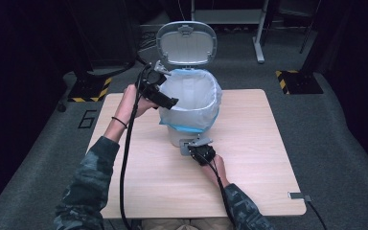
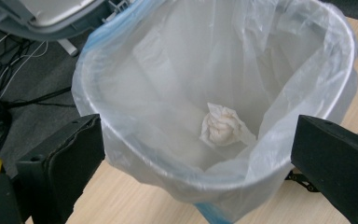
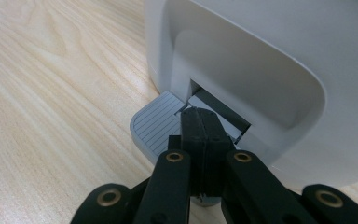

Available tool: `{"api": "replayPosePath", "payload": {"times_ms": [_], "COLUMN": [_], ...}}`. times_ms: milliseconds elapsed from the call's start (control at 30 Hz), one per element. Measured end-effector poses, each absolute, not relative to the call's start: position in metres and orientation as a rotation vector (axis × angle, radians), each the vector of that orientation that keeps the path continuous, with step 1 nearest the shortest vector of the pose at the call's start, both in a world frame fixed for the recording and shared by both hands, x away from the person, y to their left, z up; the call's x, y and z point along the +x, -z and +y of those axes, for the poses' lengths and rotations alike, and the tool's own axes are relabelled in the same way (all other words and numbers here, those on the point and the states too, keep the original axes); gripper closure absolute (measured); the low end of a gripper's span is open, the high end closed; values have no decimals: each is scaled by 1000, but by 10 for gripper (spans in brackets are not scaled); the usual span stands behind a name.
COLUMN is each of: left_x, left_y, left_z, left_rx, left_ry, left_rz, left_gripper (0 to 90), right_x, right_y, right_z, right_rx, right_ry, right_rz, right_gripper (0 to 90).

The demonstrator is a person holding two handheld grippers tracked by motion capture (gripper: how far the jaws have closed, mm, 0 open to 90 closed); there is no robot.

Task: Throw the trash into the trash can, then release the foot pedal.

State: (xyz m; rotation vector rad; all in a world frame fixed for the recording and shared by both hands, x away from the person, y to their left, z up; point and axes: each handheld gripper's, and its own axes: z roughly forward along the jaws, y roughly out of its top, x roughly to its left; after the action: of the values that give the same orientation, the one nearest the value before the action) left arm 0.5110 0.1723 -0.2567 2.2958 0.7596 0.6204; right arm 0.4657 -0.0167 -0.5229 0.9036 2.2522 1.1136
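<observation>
- Dark room with grey carpet, one square light-wood table (image 1: 249,158) in the middle.
- One white plastic pedal bin (image 1: 190,103) sits around 12 o'clock from table centre, its grey-rimmed lid (image 1: 187,43) standing up open, lined with one clear bag with a blue edge (image 2: 223,70).
- One crumpled white tissue ball (image 2: 221,128) lies at the bottom of the bag.
- Left gripper (image 1: 165,100) hovers at the bin's 9 o'clock rim, jaws spread wide, holding nothing.
- Right gripper (image 3: 203,135) is at the bin's 6 o'clock, jaws clenched together, tips pressing on the one grey ribbed foot pedal (image 3: 156,126).
</observation>
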Motion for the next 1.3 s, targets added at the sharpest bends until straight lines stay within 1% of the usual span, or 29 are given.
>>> {"api": "replayPosePath", "payload": {"times_ms": [400,800,1100,1300], "left_x": [494,477,461,455], "left_y": [292,330,382,401], "left_z": [207,247,278,292], "left_rx": [2267,2200,2194,2173], "left_ry": [-623,-577,-531,-508], "left_rz": [808,907,1009,1050], "left_gripper": [27,25,22,22], "right_x": [466,466,467,469], "right_y": [523,523,523,522], "right_z": [-16,-16,-18,-19], "right_rx": [911,918,912,929], "right_ry": [-1118,-1116,-1111,-1125], "right_rz": [2256,2263,2268,2276], "right_gripper": [900,900,900,900]}}
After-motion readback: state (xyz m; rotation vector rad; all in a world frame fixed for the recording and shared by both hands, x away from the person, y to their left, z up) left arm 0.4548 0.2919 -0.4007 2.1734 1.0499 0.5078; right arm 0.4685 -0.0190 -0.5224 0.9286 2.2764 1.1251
